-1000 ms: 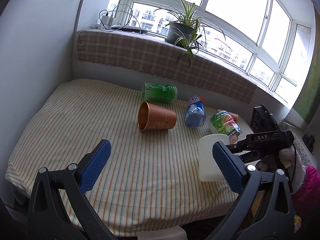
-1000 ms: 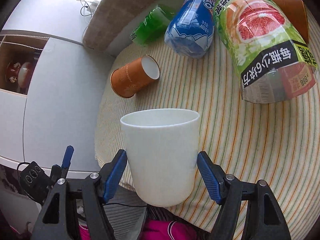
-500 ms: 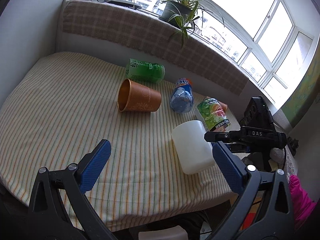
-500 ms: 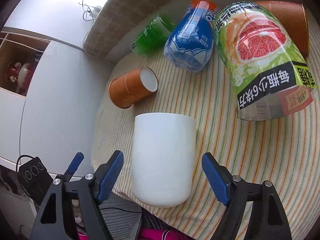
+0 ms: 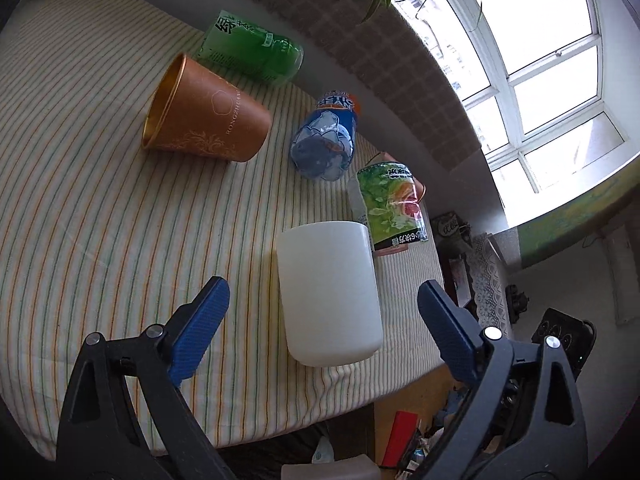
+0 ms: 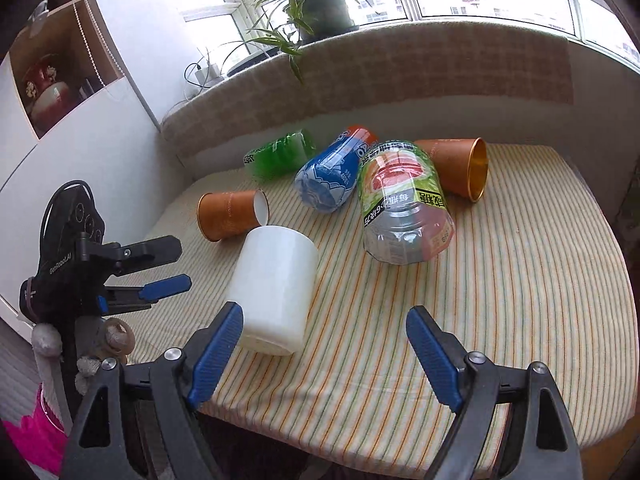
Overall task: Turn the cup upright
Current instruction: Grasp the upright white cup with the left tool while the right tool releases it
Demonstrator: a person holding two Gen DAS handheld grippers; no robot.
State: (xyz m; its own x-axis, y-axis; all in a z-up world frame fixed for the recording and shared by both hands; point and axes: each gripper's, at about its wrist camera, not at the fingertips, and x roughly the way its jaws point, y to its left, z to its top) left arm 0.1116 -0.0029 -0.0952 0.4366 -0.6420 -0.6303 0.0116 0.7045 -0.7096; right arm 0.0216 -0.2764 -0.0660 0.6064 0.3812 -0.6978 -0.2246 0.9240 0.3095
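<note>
A white cup (image 5: 328, 292) stands on the striped table near its front edge; it also shows in the right wrist view (image 6: 276, 288). I cannot tell which end is up. My left gripper (image 5: 322, 330) is open, its blue pads either side of the cup without touching. My right gripper (image 6: 324, 348) is open and empty, drawn back to the right of the cup. The left gripper's body (image 6: 100, 276) shows at the left of the right wrist view.
An orange paper cup (image 5: 204, 116) lies on its side behind the white cup. A green bottle (image 5: 252, 48), a blue bottle (image 5: 326, 142) and a grapefruit-label bottle (image 5: 390, 204) lie farther back. A second orange cup (image 6: 460, 168) lies at the back right. The table edge (image 5: 320, 412) is close.
My right gripper let go of the white cup and pulled back to the right. My left gripper moved in and now brackets the cup with its jaws open.
</note>
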